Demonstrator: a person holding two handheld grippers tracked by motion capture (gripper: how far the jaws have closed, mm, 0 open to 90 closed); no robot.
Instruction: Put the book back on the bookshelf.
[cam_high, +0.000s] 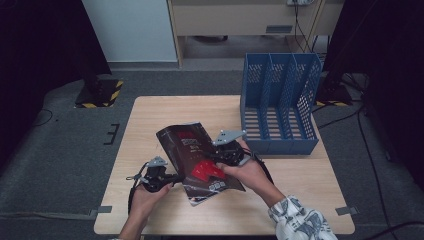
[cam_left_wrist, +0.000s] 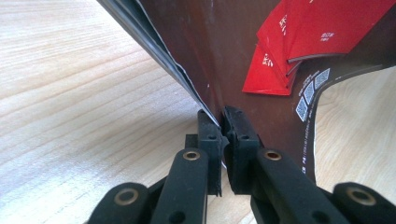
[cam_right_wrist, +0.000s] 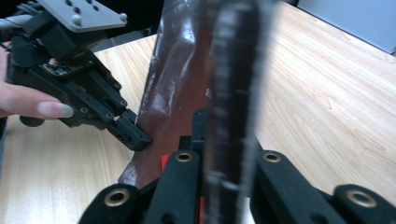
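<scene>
High view shows a thin magazine with a shiny dark brown cover and bright red shapes on it. It is bent and lifted over the front part of the table, with one tool on each side of it. The table is made of pale wood with soft lines in it, and it is flat and smooth.

The left tool is pinched tight on the magazine's left edge. In the left gripper view its two black jaws squeeze the thin stack of pages, and you can see the page edges like grey stripes. Small white square codes sit on the cover near the red shapes.

The right tool is clamped on the right edge of the magazine. In the right gripper view the edge runs straight up between the black jaws, and it looks blurry. The left tool shows there too, touching the glossy brown cover, with a fingertip resting on it.

A blue plastic file rack stands on the back right of the table. It has holes in its walls and three slots. It is just beside the right tool.
</scene>
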